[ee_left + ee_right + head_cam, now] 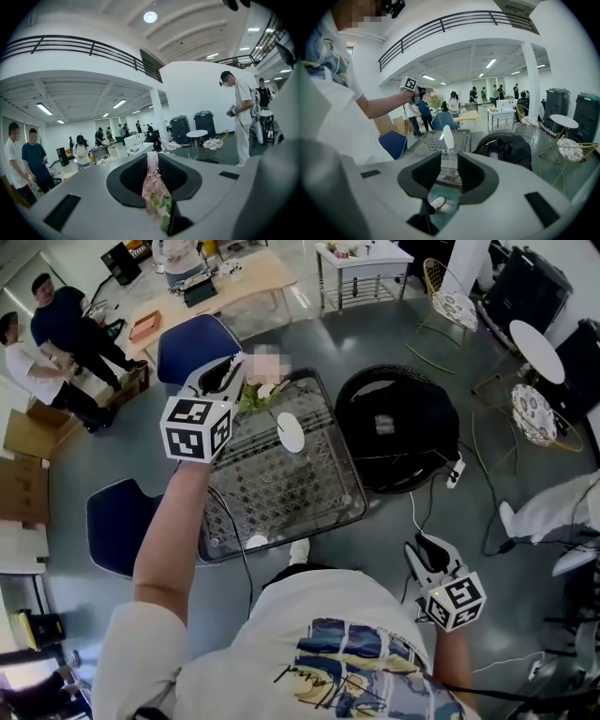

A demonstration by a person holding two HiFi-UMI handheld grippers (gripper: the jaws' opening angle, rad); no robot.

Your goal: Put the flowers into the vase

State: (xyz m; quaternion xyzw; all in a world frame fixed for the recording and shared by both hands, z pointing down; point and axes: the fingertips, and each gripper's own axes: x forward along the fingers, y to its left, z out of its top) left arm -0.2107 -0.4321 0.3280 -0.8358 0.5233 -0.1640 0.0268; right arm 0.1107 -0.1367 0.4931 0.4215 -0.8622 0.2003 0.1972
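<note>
- Gripping the wrapped stems, the left gripper (225, 379) has its jaws pressed together on a bunch of pale flowers with green leaves in pink paper (260, 393). The left gripper view shows the pink wrap pinched upright between them.
- The person's left arm is stretched forward, and the bunch hangs raised over the far left corner of a rectangular glass-topped table with a patterned grid under the pane (323, 507) — clear of the glass.
- A blue upholstered chair (192, 345) stands on the floor just beyond that same corner.
- The white oval vase (291, 432) stands upright on the table about midway between the left and right edges and nearer the far edge. It is near the flowers but apart from them.
- A black round ring-shaped thing with a dark bag on it (398, 427) lies on the floor just off the table's right edge.
- The right gripper (420, 554) hangs low, out past the table's near right corner. Its jaws are spread and nothing sits between them — only the table and vase show through the gap.
</note>
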